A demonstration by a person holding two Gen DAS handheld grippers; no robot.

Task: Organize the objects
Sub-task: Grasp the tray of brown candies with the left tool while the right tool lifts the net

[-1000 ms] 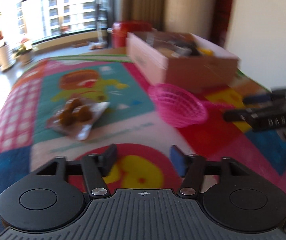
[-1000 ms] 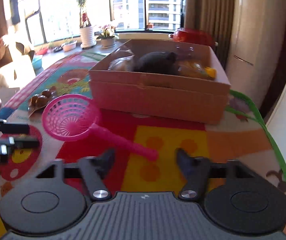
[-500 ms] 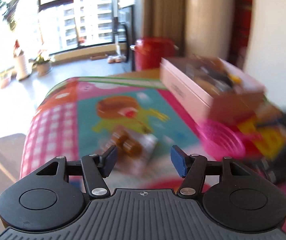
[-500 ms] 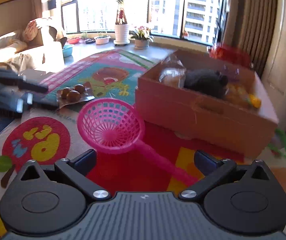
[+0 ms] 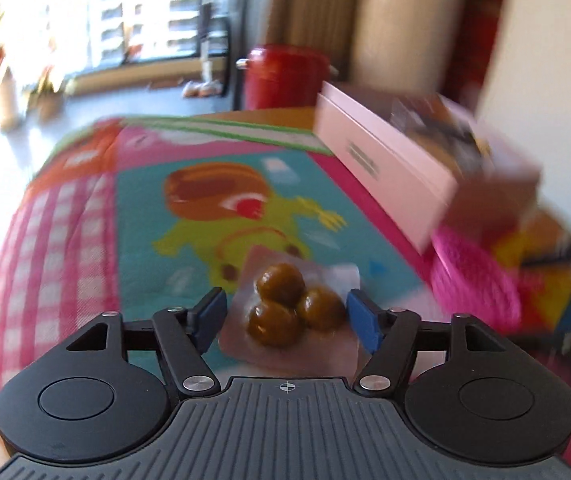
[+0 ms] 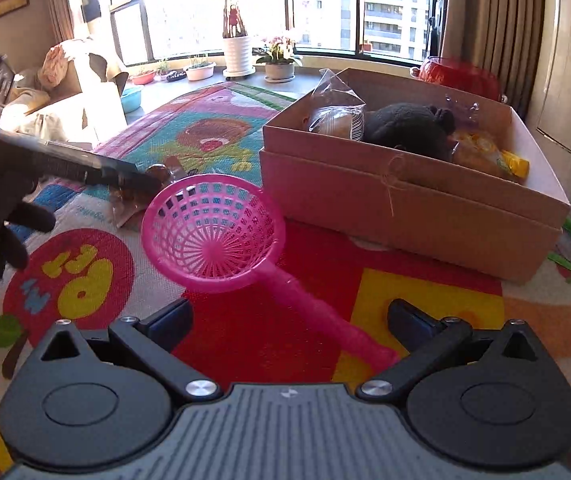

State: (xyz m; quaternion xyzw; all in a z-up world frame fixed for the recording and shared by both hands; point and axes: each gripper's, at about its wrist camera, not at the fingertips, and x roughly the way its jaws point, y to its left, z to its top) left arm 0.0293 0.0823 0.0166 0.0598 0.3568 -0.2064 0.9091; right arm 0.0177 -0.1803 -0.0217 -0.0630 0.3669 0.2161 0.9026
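A clear packet of three brown balls (image 5: 291,312) lies on the colourful play mat between the open fingers of my left gripper (image 5: 287,318). In the right wrist view the left gripper (image 6: 85,168) reaches over that packet (image 6: 137,198). A pink plastic strainer scoop (image 6: 213,232) lies on the mat, its handle (image 6: 337,328) running between the wide-open fingers of my right gripper (image 6: 289,320). The scoop also shows in the left wrist view (image 5: 473,280). A cardboard box (image 6: 413,200) behind it holds a black plush, bagged items and yellow packets.
A red pot (image 6: 461,72) stands behind the box. The box (image 5: 405,184) and the pot (image 5: 285,76) also show in the left wrist view. Plants (image 6: 237,40) line the window sill. A sofa (image 6: 57,96) is at far left.
My left gripper has moved left and forward until the packet of balls sits between its fingers. My right gripper has opened wider and come down over the scoop's handle.
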